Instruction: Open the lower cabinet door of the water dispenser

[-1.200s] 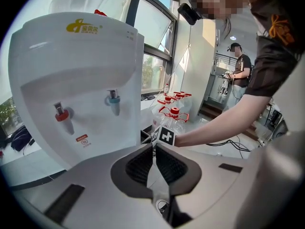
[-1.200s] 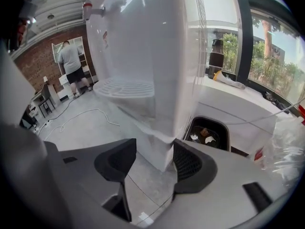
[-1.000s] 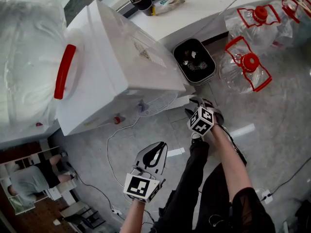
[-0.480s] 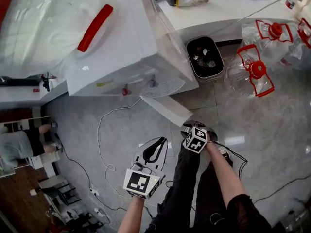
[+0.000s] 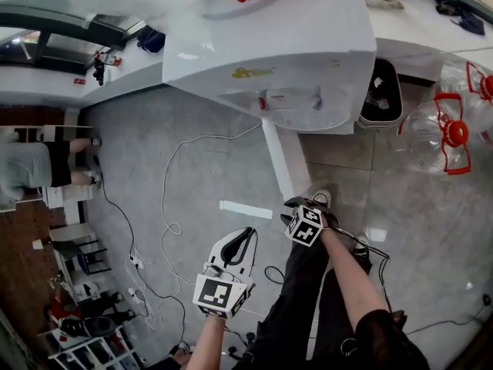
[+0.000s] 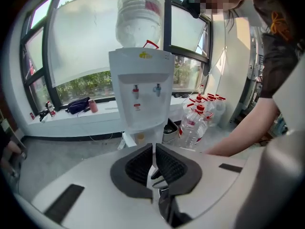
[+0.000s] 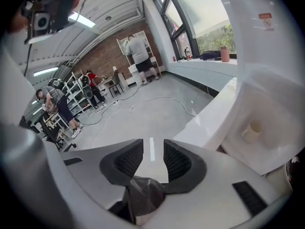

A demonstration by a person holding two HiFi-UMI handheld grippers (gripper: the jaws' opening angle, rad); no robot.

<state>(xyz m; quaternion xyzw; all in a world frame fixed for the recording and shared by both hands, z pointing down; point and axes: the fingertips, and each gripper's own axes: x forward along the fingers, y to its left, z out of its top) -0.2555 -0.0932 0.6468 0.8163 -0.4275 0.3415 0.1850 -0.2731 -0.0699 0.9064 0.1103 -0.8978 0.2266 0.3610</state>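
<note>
Presses the fingers (image 6: 138, 168) of the left gripper (image 6: 154, 147) almost together, with only a thin slit between the pads and nothing held. Holds the right gripper (image 7: 153, 144) with its fingers (image 7: 128, 162) apart, grey floor (image 7: 143, 113) showing through the gap and nothing between them. Aims the left one across the floor at the water dispenser (image 6: 141, 94), well apart from it. Has the right one low beside the lower cabinet door (image 7: 209, 123), which is just right of the fingers, not between the pads, and already swung out from the dispenser's base. Shows past that door the open white cabinet (image 7: 276, 104), with one small pale cup-like thing (image 7: 251, 131) inside. Sees atop the dispenser a big clear bottle (image 6: 138, 13), contents unreadable. Finds next to the dispenser a black bin (image 5: 400, 102) holding scraps of litter. Finds beyond it clear jugs (image 5: 443, 133) with red caps and red handles standing on the floor; cannot tell whether full or empty.
</note>
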